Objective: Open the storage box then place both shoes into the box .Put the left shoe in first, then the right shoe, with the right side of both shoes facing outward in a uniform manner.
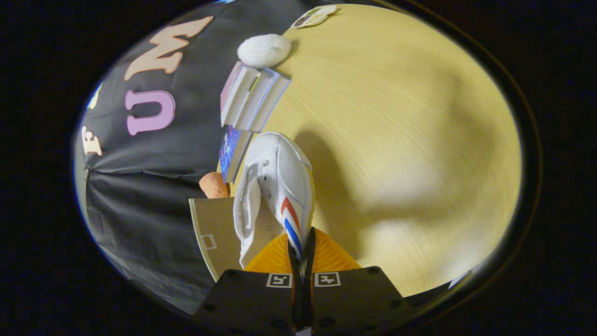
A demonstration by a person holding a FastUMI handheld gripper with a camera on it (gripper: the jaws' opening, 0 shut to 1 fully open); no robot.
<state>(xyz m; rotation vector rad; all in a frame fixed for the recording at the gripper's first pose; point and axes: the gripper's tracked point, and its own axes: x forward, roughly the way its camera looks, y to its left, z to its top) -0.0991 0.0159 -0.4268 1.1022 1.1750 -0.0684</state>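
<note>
One shoe (275, 186), gripper (302, 254) jaws clamping it

Shoe (275, 186) clamped between gripper (301, 249) fingers, held above table (396, 140). Box (214, 233) just left of shoe. Books (252, 98) beyond shoe, a rounded object (264, 50) farther behind them, all along the wall side.

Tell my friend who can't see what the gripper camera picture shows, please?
The gripper has its two fingers shut on the side of a white shoe with red and blue stripes, holding it above a yellow wooden table. Beyond the shoe sit stacked books and a white lump.
</note>
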